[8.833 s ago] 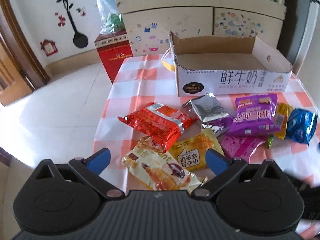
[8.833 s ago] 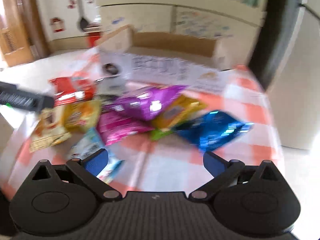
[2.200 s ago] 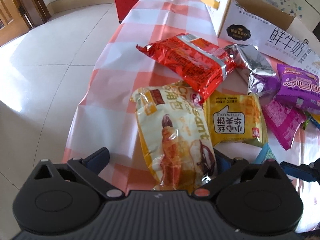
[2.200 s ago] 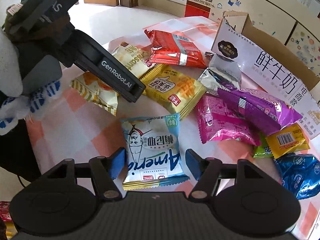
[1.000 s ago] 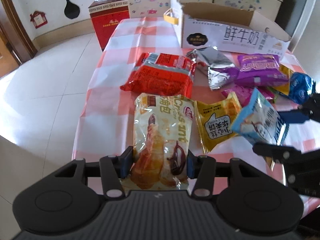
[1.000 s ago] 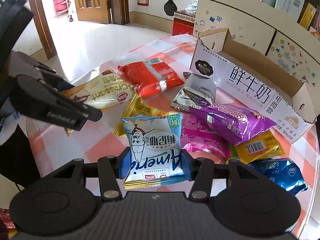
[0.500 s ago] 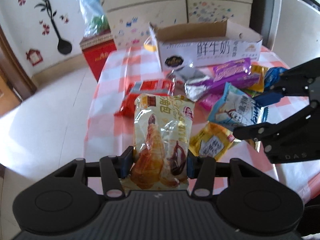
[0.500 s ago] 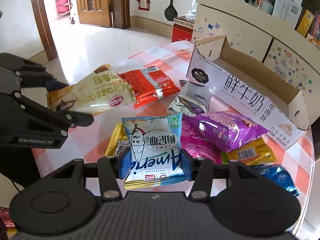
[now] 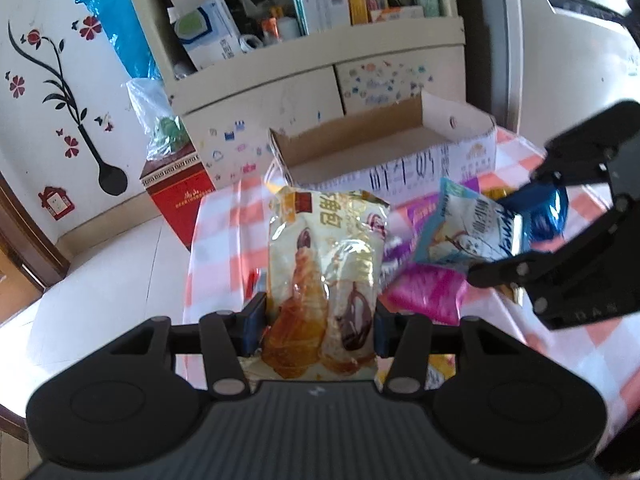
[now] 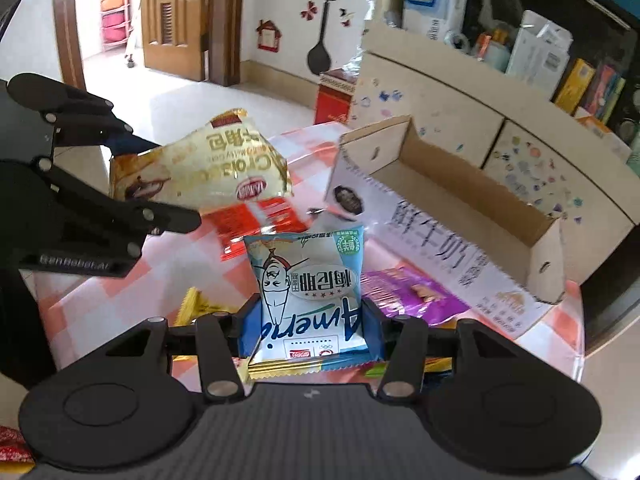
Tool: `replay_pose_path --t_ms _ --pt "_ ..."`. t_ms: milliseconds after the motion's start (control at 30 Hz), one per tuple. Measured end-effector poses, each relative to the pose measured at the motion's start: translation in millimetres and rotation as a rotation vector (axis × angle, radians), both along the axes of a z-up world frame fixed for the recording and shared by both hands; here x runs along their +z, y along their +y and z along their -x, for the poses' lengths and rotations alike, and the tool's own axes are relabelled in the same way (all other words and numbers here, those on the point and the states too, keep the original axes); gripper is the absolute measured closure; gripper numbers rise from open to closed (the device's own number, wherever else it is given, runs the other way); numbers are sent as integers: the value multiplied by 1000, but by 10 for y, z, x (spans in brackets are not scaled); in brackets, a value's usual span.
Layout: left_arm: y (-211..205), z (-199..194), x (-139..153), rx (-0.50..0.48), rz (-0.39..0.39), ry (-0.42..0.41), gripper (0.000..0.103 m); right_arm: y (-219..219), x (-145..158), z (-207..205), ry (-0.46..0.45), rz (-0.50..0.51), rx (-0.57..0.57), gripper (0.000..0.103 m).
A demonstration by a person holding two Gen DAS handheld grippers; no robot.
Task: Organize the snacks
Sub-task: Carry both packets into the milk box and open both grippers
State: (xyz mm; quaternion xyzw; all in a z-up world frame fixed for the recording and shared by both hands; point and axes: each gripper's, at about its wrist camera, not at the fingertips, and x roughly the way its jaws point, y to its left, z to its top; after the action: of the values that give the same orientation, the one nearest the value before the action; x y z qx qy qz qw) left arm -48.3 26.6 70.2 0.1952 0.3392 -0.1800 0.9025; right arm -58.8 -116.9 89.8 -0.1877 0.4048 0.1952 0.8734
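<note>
My left gripper (image 9: 316, 320) is shut on a yellow croissant packet (image 9: 326, 264) and holds it up in the air, in front of the open cardboard box (image 9: 384, 152). It also shows in the right wrist view (image 10: 208, 168). My right gripper (image 10: 310, 332) is shut on a light-blue snack packet (image 10: 310, 288), lifted above the table, to the right of the croissant packet in the left wrist view (image 9: 468, 224). The box (image 10: 452, 208) stands at the far side of the checked table and looks empty inside.
On the red-and-white checked tablecloth (image 10: 104, 296) lie a red packet (image 10: 256, 220), a purple packet (image 10: 412, 296), a pink packet (image 9: 428, 292), a blue packet (image 9: 548, 216) and a yellow packet (image 10: 196, 308). A red carton (image 9: 180, 192) and a cluttered shelf unit (image 9: 304, 40) stand behind the table.
Both grippers closed on their packets and lifted them off the table. They have risen and moved forward toward the cardboard box over the last second.
</note>
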Motion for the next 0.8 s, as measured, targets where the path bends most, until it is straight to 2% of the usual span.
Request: replay_pose_path --t_ms 133,333,433,800 --pt "-99 -208 62 6 53 19 53 -88 56 -85 -20 -11 -36 46" --pt "-301 -494 151 -18 70 -37 53 -326 165 -316 -55 -37 -120 46" --pt "-364 -671 168 -21 84 -48 53 -434 212 -437 -86 -18 -160 45" --pt "-602 -1246 169 14 139 -69 53 -763 291 -928 -136 -57 -308 45"
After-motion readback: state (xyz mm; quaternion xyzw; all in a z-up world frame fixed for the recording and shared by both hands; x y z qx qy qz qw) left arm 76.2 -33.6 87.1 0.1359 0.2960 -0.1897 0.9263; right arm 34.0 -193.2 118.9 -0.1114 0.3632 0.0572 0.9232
